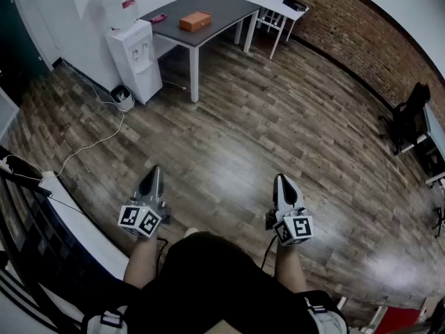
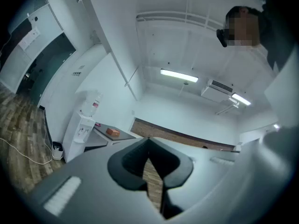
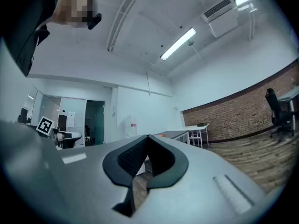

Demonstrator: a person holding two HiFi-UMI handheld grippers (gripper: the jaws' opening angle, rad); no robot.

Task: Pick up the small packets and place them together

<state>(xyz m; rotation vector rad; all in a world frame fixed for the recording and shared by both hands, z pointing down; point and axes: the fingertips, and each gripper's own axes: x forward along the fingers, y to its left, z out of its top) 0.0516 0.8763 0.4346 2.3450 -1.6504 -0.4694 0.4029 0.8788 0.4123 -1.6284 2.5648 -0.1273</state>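
No small packets show in any view. My left gripper (image 1: 154,175) is held low in front of the person over the wooden floor, its jaws together with nothing between them. My right gripper (image 1: 281,181) hangs beside it at the same height, jaws likewise closed and empty. In the left gripper view the left gripper (image 2: 148,139) points up toward the far wall and ceiling. In the right gripper view the right gripper (image 3: 148,137) points across the room at a white wall. Far ahead stands a dark-topped table (image 1: 222,14) carrying an orange box (image 1: 195,21) and a small pink item (image 1: 158,18).
A white water dispenser (image 1: 133,56) stands left of the table, a small bin (image 1: 122,97) and a white cable (image 1: 90,145) beside it. A brick wall (image 1: 361,26) runs along the right. A black chair (image 1: 410,117) sits far right. A white counter edge (image 1: 76,225) lies at my left.
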